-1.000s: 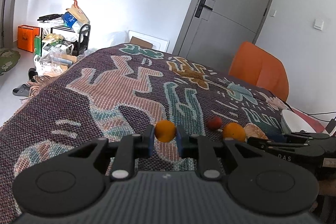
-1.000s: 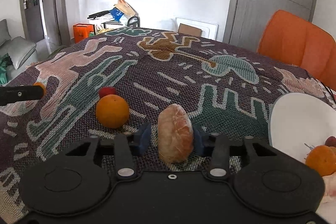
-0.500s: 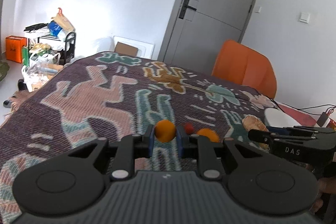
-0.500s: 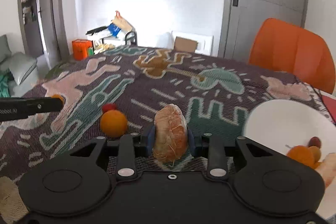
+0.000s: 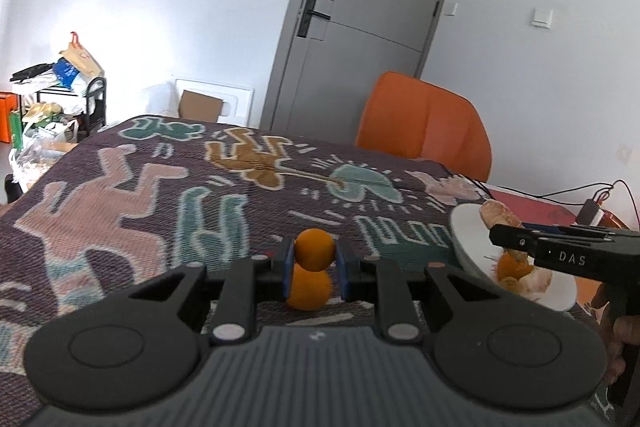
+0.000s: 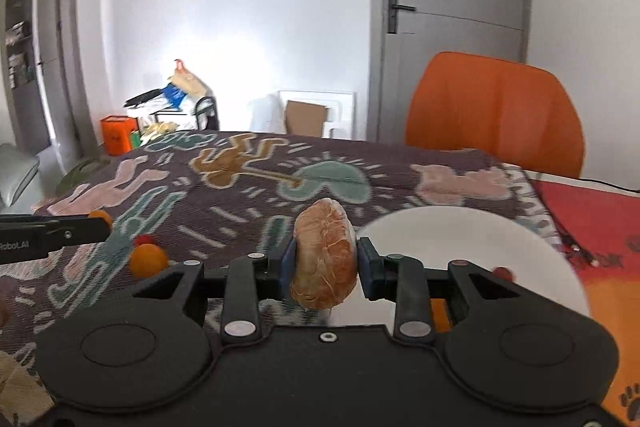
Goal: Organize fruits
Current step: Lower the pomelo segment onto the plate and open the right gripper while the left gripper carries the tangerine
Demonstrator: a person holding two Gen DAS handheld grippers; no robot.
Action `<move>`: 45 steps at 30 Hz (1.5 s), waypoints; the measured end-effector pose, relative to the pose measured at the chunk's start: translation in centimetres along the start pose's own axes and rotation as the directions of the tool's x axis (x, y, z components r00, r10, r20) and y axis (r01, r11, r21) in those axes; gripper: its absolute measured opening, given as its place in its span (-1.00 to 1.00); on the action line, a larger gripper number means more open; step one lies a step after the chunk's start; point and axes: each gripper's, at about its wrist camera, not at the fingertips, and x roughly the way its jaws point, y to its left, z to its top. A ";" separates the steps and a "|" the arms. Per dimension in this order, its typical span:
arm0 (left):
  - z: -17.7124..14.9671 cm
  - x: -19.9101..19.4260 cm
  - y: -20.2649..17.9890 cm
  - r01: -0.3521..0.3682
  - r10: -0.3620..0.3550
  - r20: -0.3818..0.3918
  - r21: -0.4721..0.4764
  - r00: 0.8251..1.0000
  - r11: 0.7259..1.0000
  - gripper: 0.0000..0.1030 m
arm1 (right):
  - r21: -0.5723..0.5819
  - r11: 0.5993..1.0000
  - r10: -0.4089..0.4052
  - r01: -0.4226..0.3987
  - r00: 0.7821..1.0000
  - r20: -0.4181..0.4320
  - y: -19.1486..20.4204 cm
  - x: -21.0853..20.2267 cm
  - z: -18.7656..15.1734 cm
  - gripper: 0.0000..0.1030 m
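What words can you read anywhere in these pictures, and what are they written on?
"DAS": white letters on the side of the right gripper, seen from the left wrist view.
"Robot.AI": white letters on the side of the left gripper, seen from the right wrist view; its start is cut off by the picture's edge.
The orange box by the wall bears a dark mark, too small to read.
No other text is readable.

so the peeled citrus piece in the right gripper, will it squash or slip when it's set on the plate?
Probably soft: the peeled citrus piece shows bare membrane and no rind, so the right gripper could bruise it. Its rounded shape suggests that it may tip or roll on the smooth white plate. The membrane looks dry, so slipping seems unlikely.
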 end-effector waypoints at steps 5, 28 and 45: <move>0.2 0.6 -1.6 0.022 -0.022 -0.003 0.019 1.000 1.000 -0.61 | 0.030 0.999 -0.042 0.042 0.999 0.008 -2.2 -0.7 -0.4 -0.40; 0.8 4.4 -9.1 0.125 -0.120 -0.048 0.119 0.992 0.985 -0.61 | 0.135 0.967 -0.217 0.217 0.976 -0.010 -9.9 -2.5 -3.3 -0.40; 0.6 7.1 -13.1 0.164 -0.149 -0.091 0.179 0.985 0.970 -0.61 | 0.212 0.947 -0.255 0.242 0.967 0.031 -13.1 -3.5 -3.9 0.14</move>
